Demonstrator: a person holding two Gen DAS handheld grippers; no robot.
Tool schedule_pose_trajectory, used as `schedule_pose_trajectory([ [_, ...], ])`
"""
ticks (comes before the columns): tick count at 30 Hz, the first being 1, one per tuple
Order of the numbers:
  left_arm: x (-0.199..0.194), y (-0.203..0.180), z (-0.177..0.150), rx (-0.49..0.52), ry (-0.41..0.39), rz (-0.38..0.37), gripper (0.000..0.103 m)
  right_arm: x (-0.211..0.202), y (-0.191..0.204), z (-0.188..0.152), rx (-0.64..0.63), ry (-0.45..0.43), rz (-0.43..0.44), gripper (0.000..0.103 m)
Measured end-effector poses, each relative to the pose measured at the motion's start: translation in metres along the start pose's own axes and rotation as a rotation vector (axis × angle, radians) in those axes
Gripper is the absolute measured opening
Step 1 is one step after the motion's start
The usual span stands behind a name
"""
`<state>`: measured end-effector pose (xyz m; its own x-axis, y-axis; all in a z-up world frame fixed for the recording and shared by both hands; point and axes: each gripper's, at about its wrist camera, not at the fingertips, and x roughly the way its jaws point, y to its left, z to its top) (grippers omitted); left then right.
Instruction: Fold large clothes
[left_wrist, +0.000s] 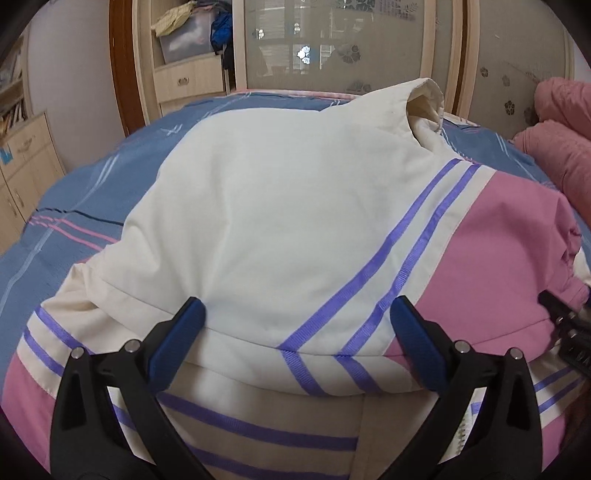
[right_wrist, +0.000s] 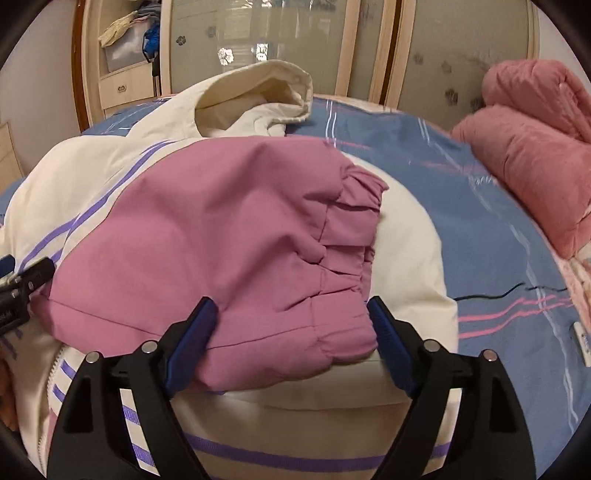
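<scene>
Padded jacket (left_wrist: 280, 221) lies on the bed (left_wrist: 74, 199), pink sleeve (right_wrist: 221, 236) already laid across the body. Left tool (left_wrist: 297, 345) and right tool (right_wrist: 291, 341) both spread wide, gripping nothing, poised at the near edge. Step in hand judged mid-fold; next move: pinch the hem on both sides and carry it toward the hood (right_wrist: 266, 96).

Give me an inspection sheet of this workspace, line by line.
Surface: bed with blue striped sheet.
Job's things: cream, pink and purple-striped jacket lying on the bed, sleeve folded across it, hood at the far end.
Clutter: rolled pink quilt at the right.
Grippers: left gripper and right gripper both open over the jacket.
Cables: thin dark line on the sheet, nature unclear.
Surroundings: wardrobe, drawers.
</scene>
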<state>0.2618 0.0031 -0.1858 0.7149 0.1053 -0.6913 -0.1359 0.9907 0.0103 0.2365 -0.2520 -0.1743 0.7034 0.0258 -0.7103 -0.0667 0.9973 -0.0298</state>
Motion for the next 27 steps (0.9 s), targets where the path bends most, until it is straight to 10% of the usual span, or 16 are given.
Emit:
schedule_pose_trajectory([
  [12, 0.0, 0.0, -0.001, -0.012, -0.013, -0.007, 0.101, -0.006, 0.005, -0.005, 0.045, -0.023, -0.061, 0.085],
  [18, -0.036, -0.017, 0.03, 0.039, -0.13, 0.018, 0.101, -0.057, 0.018, 0.002, 0.035, -0.223, -0.032, 0.085],
  [24, 0.026, -0.075, 0.072, 0.064, 0.065, -0.055, 0.101, -0.002, 0.03, 0.001, -0.05, 0.013, -0.119, 0.09],
  [27, 0.059, -0.108, 0.062, 0.163, 0.101, 0.075, 0.101, -0.002, 0.028, 0.004, -0.077, 0.033, -0.124, 0.09],
])
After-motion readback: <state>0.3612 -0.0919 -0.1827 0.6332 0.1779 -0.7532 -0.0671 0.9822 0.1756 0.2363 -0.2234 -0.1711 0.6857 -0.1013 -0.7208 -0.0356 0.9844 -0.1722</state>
